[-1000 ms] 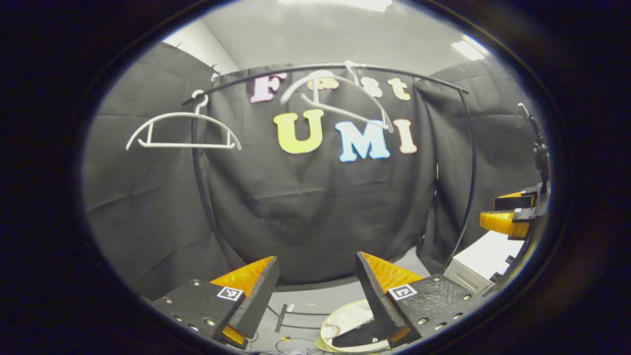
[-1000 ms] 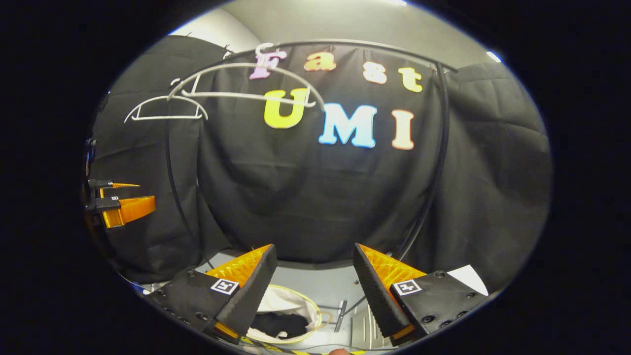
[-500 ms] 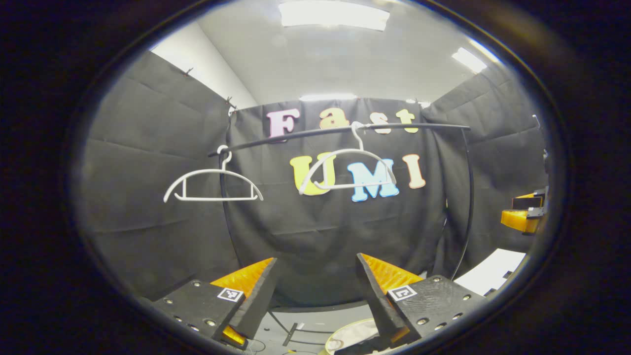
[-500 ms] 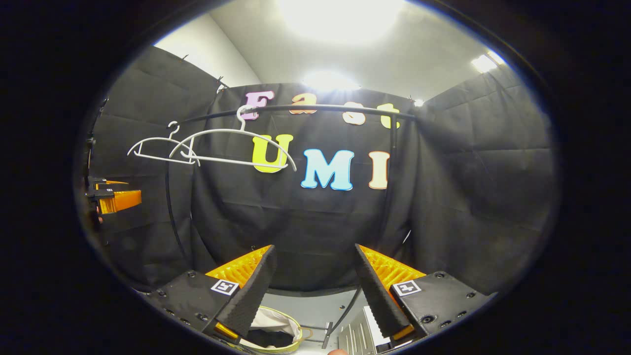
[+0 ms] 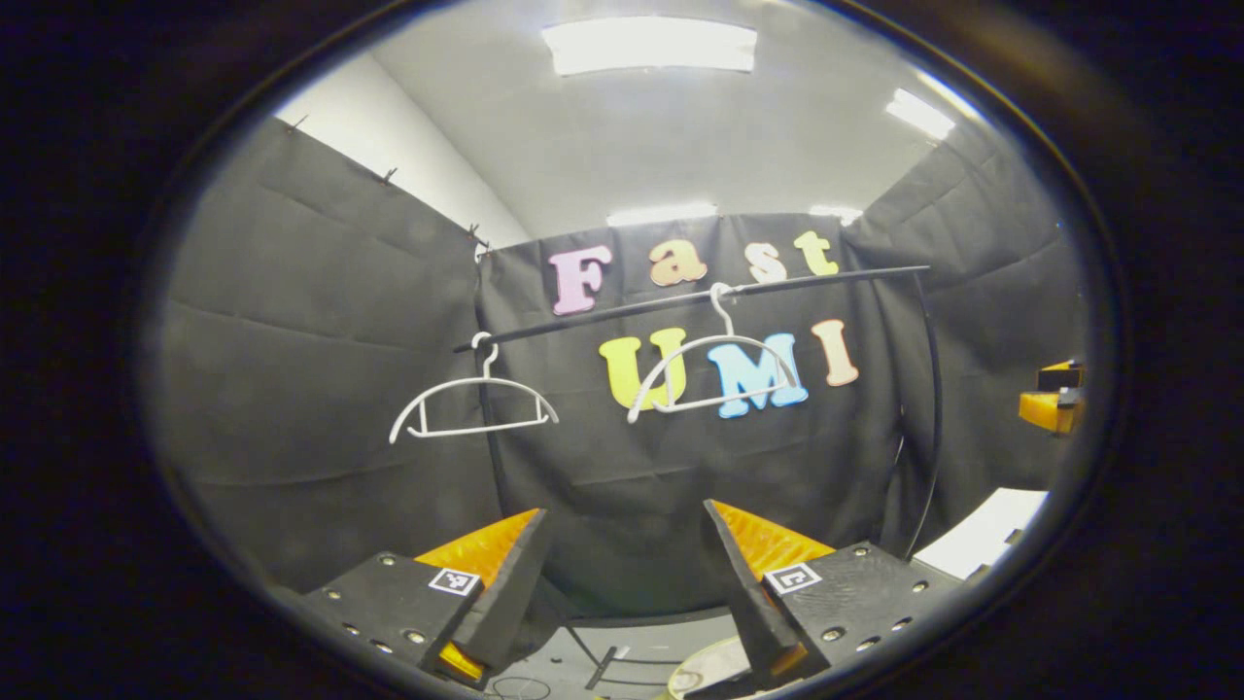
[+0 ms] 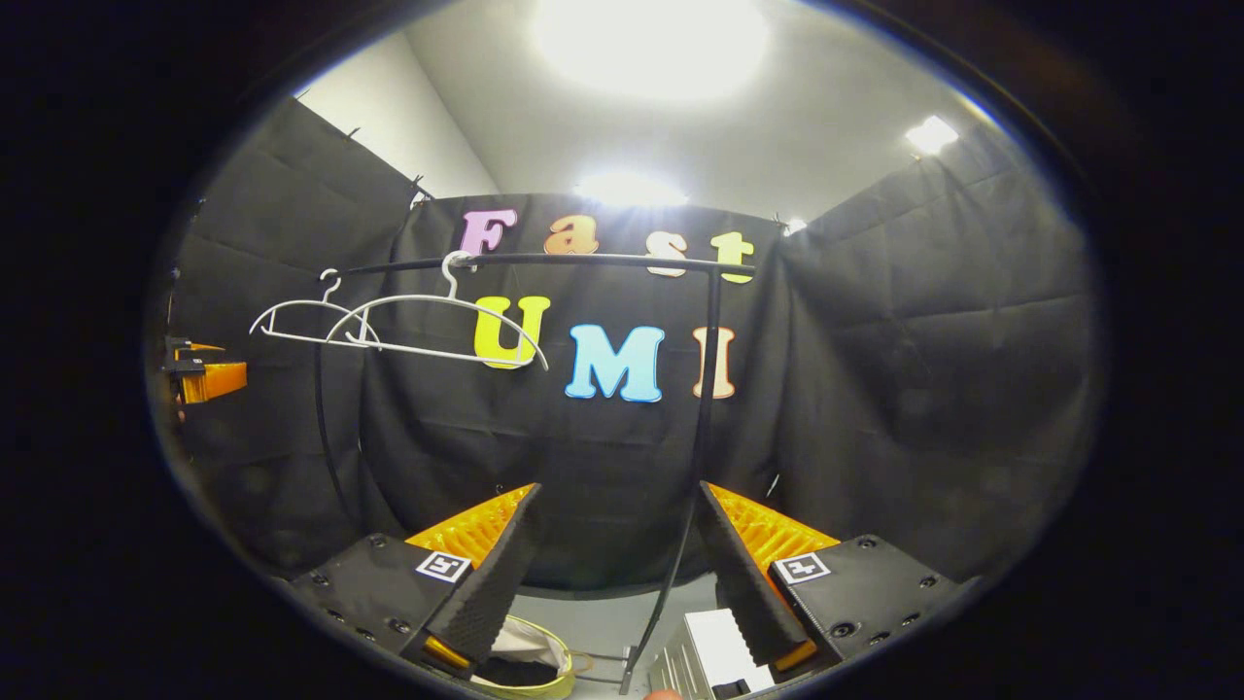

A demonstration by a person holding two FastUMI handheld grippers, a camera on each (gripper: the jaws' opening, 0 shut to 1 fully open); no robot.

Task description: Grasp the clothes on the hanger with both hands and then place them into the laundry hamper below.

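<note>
Both grippers had jaws apart, nothing between them: left gripper (image 5: 622,593), right gripper (image 6: 617,583). Two hangers hung bare on the rail (image 5: 680,301), the near hanger (image 5: 714,374) and the far hanger (image 5: 473,408), long axes roughly along the rail, both well above and ahead of the jaws. The clothes (image 6: 520,671) looked like a dark heap in the hamper (image 6: 544,685), low beside the right gripper's left finger. Right gripper seemed nearer. Judged task about done.
</note>
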